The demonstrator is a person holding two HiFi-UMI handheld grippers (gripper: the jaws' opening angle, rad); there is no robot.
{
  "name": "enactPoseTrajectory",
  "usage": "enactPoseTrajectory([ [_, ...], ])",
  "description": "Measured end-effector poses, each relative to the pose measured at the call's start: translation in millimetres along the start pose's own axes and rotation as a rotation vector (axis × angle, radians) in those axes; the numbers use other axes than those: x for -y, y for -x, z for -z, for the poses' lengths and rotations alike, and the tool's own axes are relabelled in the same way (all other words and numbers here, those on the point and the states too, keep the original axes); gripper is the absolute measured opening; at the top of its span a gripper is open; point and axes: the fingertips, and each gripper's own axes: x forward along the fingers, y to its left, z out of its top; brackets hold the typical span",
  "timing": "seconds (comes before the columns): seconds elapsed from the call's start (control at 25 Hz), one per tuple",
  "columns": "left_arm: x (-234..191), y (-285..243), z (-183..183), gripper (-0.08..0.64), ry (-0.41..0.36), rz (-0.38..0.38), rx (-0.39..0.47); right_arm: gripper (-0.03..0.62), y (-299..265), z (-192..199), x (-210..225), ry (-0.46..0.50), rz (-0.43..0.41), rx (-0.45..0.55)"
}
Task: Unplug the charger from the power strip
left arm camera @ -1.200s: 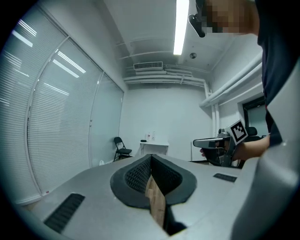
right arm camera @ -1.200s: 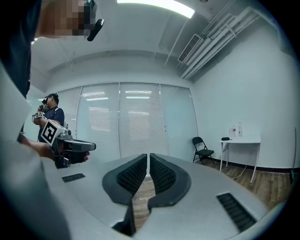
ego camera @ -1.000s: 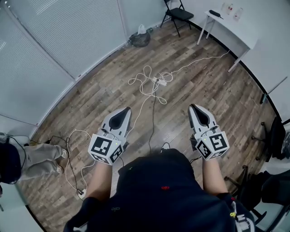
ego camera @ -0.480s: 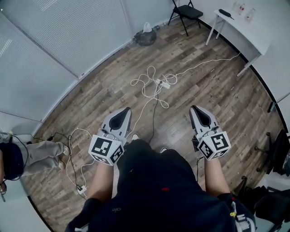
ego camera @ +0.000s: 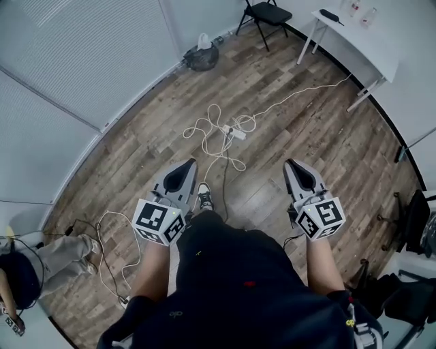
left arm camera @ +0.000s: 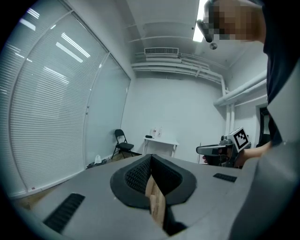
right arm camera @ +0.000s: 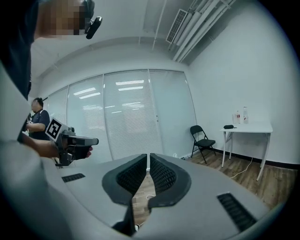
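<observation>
The white power strip [ego camera: 232, 131] lies on the wood floor in the head view, amid loops of white cable [ego camera: 204, 133]. A charger on it is too small to make out. Both grippers are held well short of it, in front of the person's body. My left gripper [ego camera: 189, 165] points toward the strip, its dark pads together with nothing between them [left arm camera: 151, 157]. Likewise my right gripper [ego camera: 291, 163] is shut and empty [right arm camera: 148, 157]. Each gripper view shows the other gripper off to the side, the right gripper [left arm camera: 220, 149] and the left gripper [right arm camera: 77, 140].
A folding chair [ego camera: 262, 15] and a white table [ego camera: 354, 41] stand at the far wall, with a dark bag [ego camera: 199, 58] by the blinds. A seated person [ego camera: 41, 255] and another floor cable [ego camera: 109, 235] are at the left. One shoe [ego camera: 204, 196] steps forward.
The person has walked forward over the floor, and a shoe now shows between the grippers. The seated person has slid toward the lower left. Both grippers keep their pose, shut.
</observation>
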Motion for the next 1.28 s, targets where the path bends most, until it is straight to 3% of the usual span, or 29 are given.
enactPoseTrajectory([
  [0.2,-80,-54,-12,0.020,0.002,0.063,-0.046,0.034,-87,-13,14,-0.034,0.062,-0.028],
  [0.36,-152,-93,-6,0.020,0.049,0.074,-0.096,0.034,-160,-21,24,-0.052,0.078,-0.044],
  [0.68,-225,-167,1,0.018,0.013,0.128,-0.147,0.034,-245,-5,65,-0.006,0.137,-0.091],
  [0.84,-245,-208,16,0.020,0.018,0.117,-0.165,0.034,-280,18,92,0.027,0.114,-0.127],
  [1.04,-233,-271,44,0.018,0.010,0.106,-0.183,0.034,-307,52,150,0.029,0.079,-0.152],
  [1.28,-223,-345,98,0.020,-0.007,0.093,-0.188,0.034,-346,128,214,0.046,-0.007,-0.215],
])
